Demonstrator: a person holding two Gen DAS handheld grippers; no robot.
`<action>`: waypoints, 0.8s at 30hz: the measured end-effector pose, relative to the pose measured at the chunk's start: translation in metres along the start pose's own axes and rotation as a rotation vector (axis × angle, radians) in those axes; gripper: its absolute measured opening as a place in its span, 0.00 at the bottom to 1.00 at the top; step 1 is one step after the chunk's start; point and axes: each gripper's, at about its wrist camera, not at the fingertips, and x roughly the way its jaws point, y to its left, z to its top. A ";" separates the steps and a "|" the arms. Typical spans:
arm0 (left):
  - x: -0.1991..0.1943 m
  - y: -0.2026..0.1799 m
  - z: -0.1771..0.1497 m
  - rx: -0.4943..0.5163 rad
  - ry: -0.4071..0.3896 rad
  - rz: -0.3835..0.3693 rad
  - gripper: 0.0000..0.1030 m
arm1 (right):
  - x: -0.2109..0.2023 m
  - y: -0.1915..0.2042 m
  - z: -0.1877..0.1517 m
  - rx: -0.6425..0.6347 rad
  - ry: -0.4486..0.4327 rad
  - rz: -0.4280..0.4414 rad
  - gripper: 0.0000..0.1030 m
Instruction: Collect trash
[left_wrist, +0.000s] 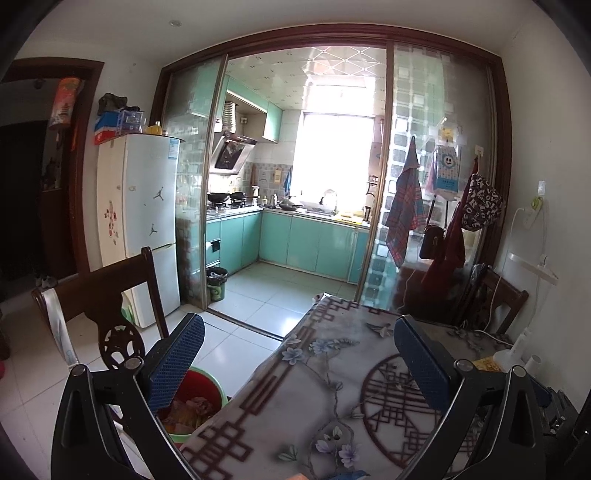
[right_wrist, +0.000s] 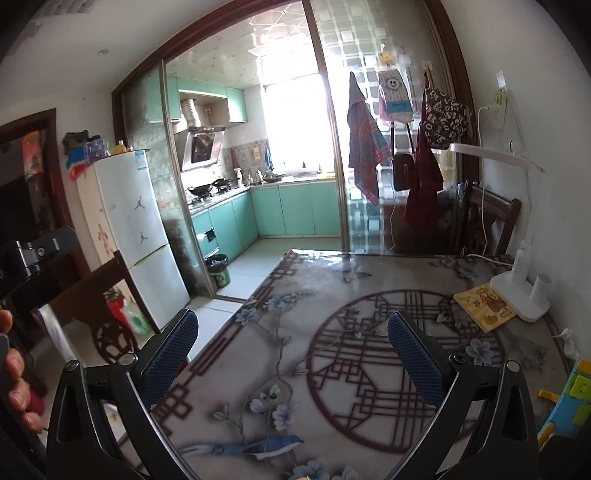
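A green bin with a red liner (left_wrist: 201, 402) stands on the floor at the table's left edge, with scraps of trash inside; my left finger partly hides it. My left gripper (left_wrist: 295, 350) is open above the table's near-left corner, nothing between its blue pads. My right gripper (right_wrist: 293, 347) is also open and holds nothing, raised over the patterned tablecloth (right_wrist: 332, 350). A crumpled white tissue (right_wrist: 567, 341) lies near the table's right edge. A hand (right_wrist: 16, 373) holding the left gripper's handle shows at the far left of the right wrist view.
A dark wooden chair (left_wrist: 110, 295) stands left of the table, another chair (right_wrist: 491, 218) at the far right. A white desk lamp (right_wrist: 521, 291), a yellow booklet (right_wrist: 484, 306) and a colourful toy (right_wrist: 569, 402) sit on the table's right side. A fridge (left_wrist: 144, 221) and the kitchen doorway lie beyond.
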 end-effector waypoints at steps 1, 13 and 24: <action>0.000 0.001 0.000 -0.001 0.003 0.000 1.00 | 0.001 -0.001 0.000 -0.001 0.012 0.004 1.00; 0.010 -0.002 -0.004 0.012 0.043 -0.027 1.00 | 0.001 0.002 0.002 -0.016 0.002 0.039 1.00; 0.018 0.000 -0.004 -0.007 0.065 -0.040 1.00 | 0.003 0.000 0.002 -0.018 -0.003 0.050 1.00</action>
